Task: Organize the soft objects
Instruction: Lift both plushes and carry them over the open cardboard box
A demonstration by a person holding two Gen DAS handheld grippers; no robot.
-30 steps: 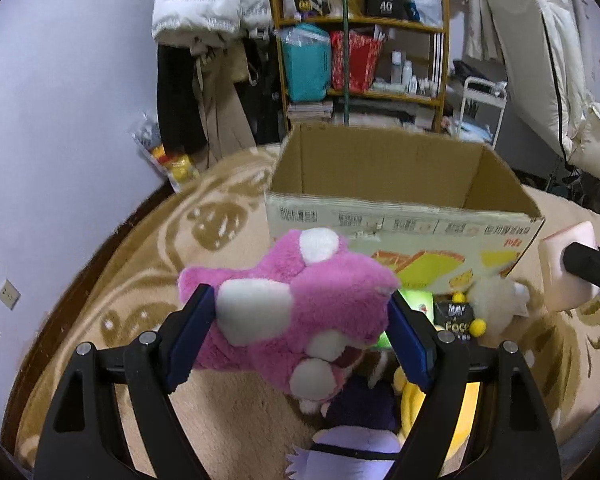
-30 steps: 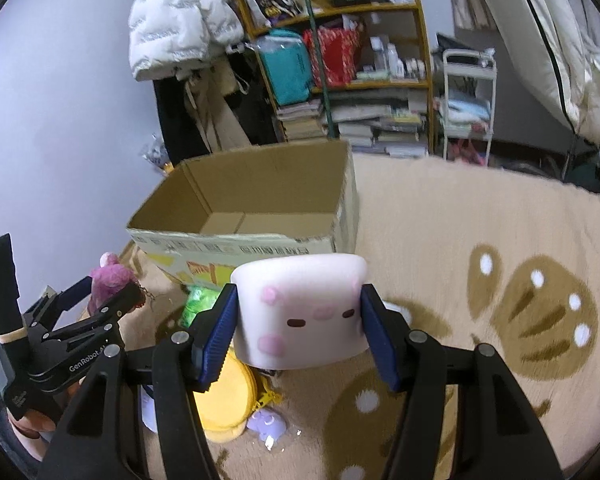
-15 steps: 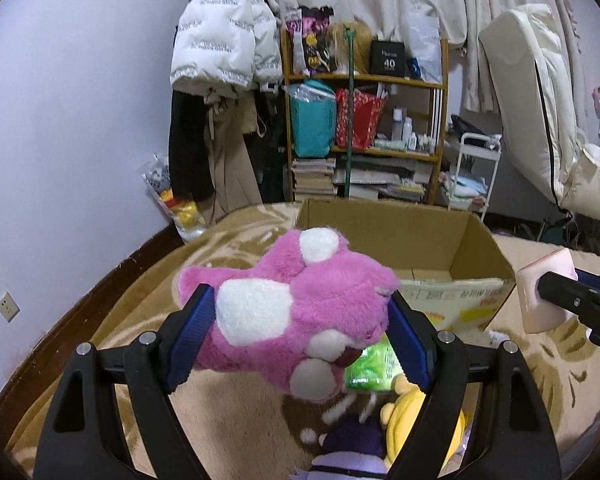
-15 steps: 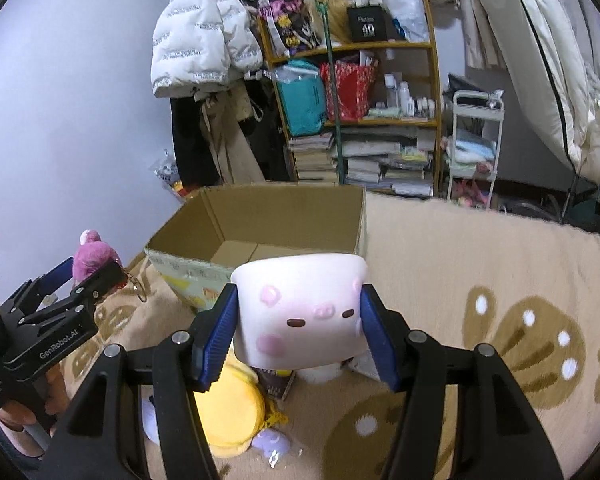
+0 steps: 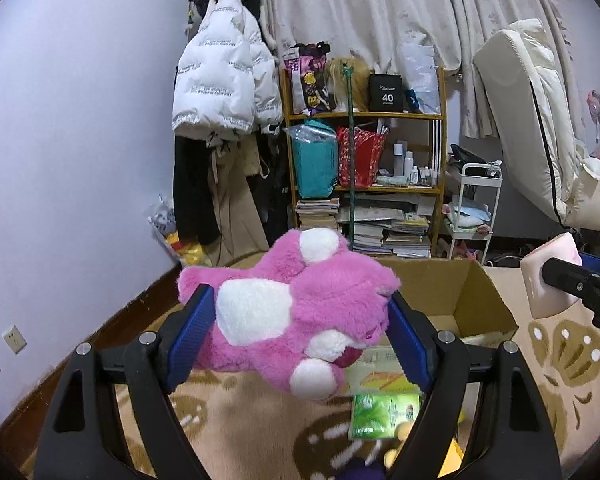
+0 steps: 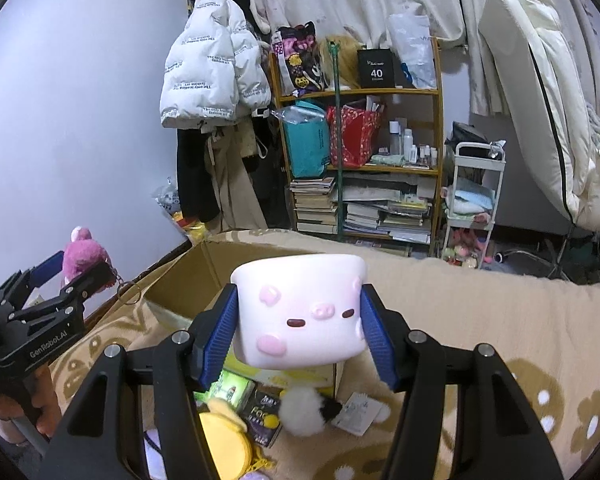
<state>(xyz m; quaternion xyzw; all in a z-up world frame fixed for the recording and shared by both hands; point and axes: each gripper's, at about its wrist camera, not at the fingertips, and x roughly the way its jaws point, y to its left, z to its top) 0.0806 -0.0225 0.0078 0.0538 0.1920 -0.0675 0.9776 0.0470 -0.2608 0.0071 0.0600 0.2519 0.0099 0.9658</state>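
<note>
The left tool [image 5: 296, 330] grips a pink plush [image 5: 296, 312]; the right tool [image 6: 298, 332] grips a white squishy [image 6: 300, 312]. Released short of the box [image 6: 204, 276] ahead, either could bounce off its rim.

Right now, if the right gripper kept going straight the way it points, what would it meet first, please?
The right gripper, shut on the marshmallow pig toy, points over the open cardboard box. It looks high enough to clear the near rim, so probably the box's far wall or the bed beyond; depth is unclear.
</note>
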